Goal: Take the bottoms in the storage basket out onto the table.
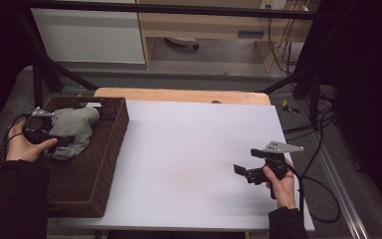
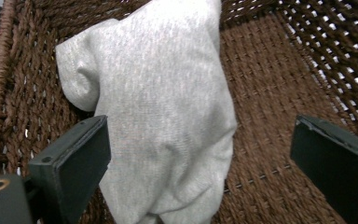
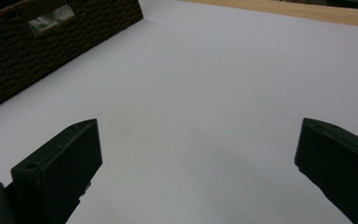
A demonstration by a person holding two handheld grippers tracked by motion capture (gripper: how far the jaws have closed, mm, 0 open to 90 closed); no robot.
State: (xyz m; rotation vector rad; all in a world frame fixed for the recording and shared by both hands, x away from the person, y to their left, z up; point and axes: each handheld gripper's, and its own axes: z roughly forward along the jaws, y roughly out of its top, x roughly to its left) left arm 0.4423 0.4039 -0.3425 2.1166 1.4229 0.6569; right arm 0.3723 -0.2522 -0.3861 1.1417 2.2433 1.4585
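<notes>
Two claws are working a white counter [image 1: 189,149] in a dim room: we are holding the left claw [image 2: 200,154] spread wide around a grey cloth [image 2: 158,107] lying in the wicker basket [image 1: 112,144], the right claw [image 1: 251,162] hovering released, empty.

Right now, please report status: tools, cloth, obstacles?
Left tool open around grey cloth in basket. Right tool open, empty, over table. No obstacles.

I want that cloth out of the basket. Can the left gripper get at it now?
Probably yes: the left gripper is open inside the basket, its jaws either side of the grey cloth, nothing between.
</notes>
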